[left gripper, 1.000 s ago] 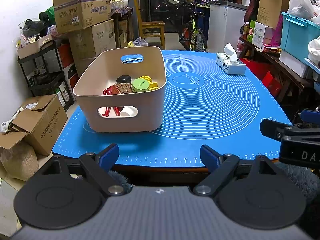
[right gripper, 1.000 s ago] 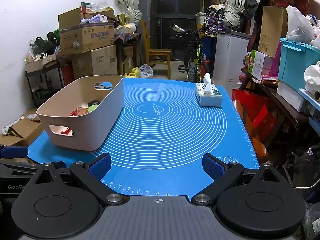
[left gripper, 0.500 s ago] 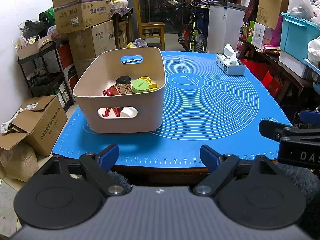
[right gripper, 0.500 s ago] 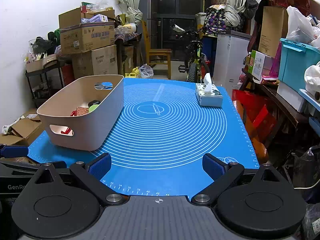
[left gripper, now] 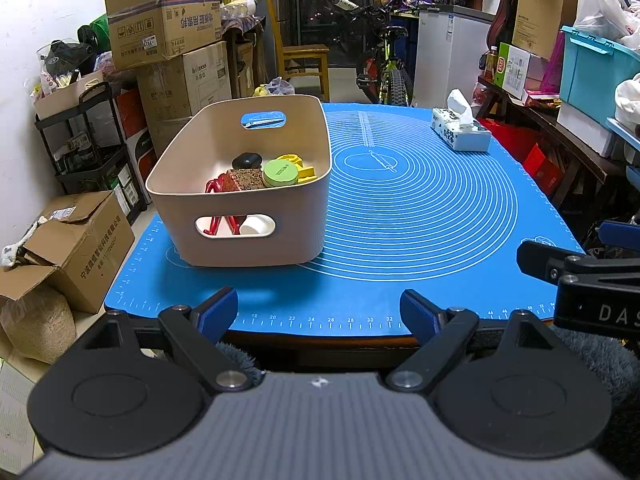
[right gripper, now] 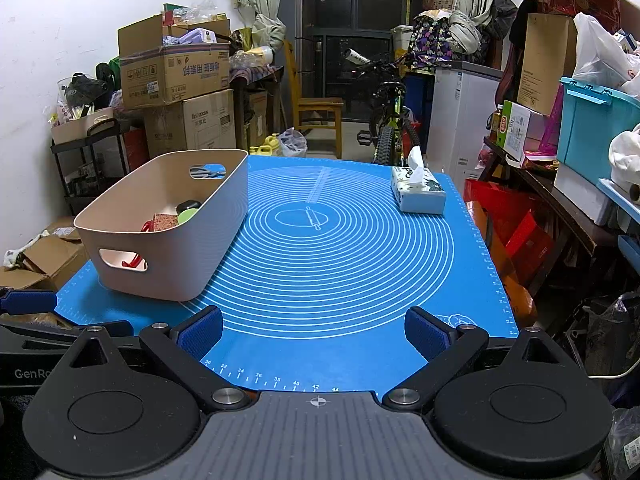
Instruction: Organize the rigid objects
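While the left wrist view looks down over the near edge of the surface (left gripper: pixel 420 208), the left claw (left gripper: pixel 318 306) stands spread wide with nothing between its blue pads. Ahead sits a beige bin (left gripper: pixel 248 200) on the blue mat, and inside it lie a green round lid (left gripper: pixel 280 172), a black oval piece (left gripper: pixel 247 160), a speckled brown block (left gripper: pixel 244 180), yellow pieces (left gripper: pixel 298 168) and something red (left gripper: pixel 214 196). A tissue box (left gripper: pixel 460 130) rests at the far right corner.

From the right wrist view, the right claw (right gripper: pixel 314 334) is likewise spread and empty, well short of the bin (right gripper: pixel 172 236) at its left. No loose object shows on the mat, so the sorting looks finished or paused. Any next move likely calls for finding another item, or for drawing both claws back.
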{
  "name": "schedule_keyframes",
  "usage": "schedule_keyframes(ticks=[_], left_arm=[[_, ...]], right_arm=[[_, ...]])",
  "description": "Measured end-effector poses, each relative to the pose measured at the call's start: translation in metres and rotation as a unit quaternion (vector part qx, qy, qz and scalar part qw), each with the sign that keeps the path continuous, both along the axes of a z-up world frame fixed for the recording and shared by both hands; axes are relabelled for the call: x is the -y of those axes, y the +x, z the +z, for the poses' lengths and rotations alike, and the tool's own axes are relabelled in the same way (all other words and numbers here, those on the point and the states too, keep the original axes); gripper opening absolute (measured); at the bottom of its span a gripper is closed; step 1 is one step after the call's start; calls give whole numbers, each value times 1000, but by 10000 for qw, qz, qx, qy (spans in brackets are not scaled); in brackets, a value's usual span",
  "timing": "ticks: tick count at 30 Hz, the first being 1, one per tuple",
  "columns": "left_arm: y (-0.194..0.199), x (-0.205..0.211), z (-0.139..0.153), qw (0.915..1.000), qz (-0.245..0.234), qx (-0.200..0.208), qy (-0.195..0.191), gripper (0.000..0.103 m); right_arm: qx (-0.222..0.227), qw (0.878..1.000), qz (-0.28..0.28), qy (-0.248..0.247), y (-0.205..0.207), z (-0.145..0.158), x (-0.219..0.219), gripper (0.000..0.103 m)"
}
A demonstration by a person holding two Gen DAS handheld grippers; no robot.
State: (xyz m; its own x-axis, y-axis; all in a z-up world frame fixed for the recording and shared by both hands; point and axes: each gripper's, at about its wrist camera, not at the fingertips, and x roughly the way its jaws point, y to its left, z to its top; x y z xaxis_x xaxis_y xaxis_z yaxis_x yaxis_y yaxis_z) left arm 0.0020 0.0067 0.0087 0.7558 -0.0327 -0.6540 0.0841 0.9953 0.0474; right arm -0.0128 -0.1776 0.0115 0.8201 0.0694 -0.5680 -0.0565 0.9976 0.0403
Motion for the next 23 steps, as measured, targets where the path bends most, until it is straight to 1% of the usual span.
schedule_keyframes(ticks=[20, 23], left_arm=[[0, 0, 0, 10000, 2, 10, -2, 88], [1, 0, 2, 10000, 2, 27, 0, 90]], right_arm=[[-3, 10000, 2, -3, 0, 0, 0, 97], [-3, 10000, 3, -6, 0, 0, 0, 97]])
